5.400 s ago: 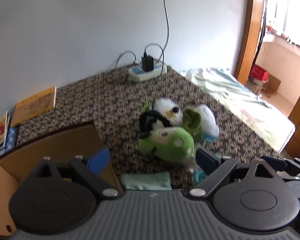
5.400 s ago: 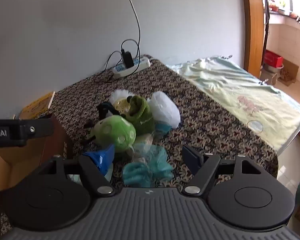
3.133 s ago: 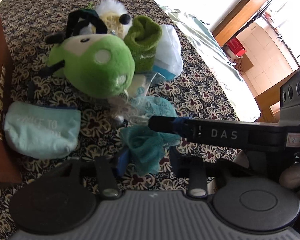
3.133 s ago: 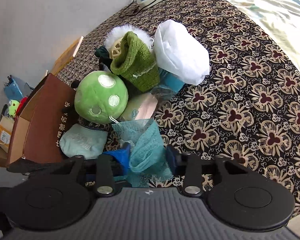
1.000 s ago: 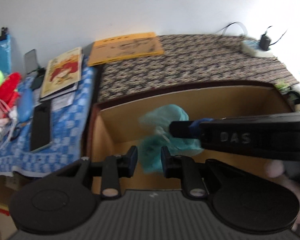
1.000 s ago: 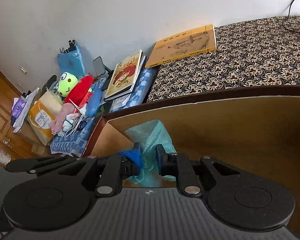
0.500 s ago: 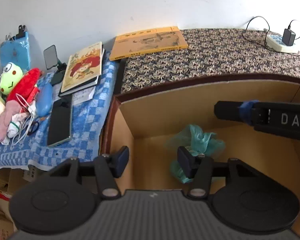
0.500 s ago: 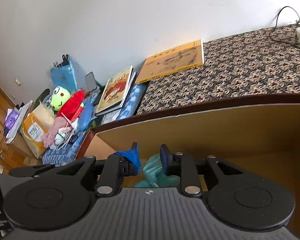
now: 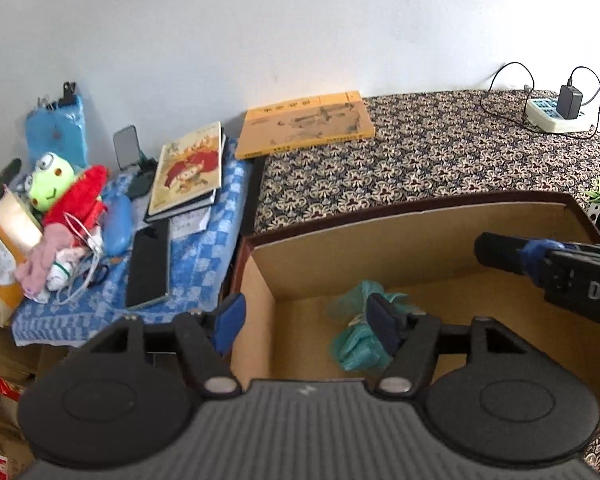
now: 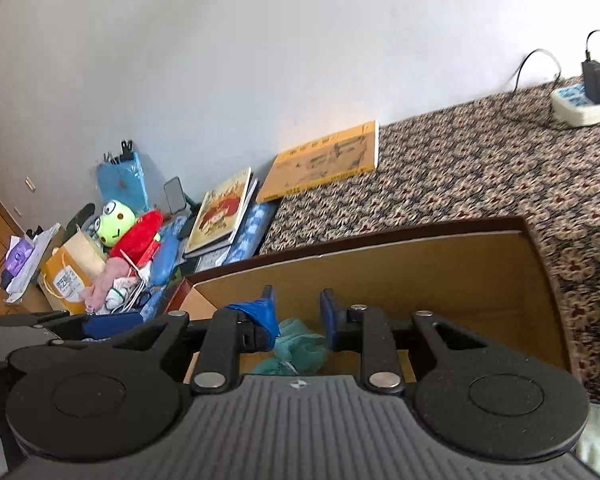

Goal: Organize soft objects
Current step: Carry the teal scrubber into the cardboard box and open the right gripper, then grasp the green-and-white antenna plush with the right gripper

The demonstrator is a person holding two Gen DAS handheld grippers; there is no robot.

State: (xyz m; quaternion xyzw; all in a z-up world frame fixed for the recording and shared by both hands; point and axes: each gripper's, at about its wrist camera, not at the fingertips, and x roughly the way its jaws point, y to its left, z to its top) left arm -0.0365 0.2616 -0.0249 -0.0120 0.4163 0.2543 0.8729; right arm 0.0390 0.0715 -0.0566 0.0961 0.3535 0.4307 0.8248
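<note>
Left wrist view: the left tongs (image 9: 306,322) stand wide, having just been opening, empty above the cardboard box (image 9: 420,236). The teal mesh pouf (image 9: 360,338), crumpled and bunched, lies on the box floor near its left wall.

Right wrist view: the right tongs (image 10: 298,316) stand narrowly parted, gripping nothing, with the pouf (image 10: 296,350) loose below them inside the box (image 10: 440,264).
</note>
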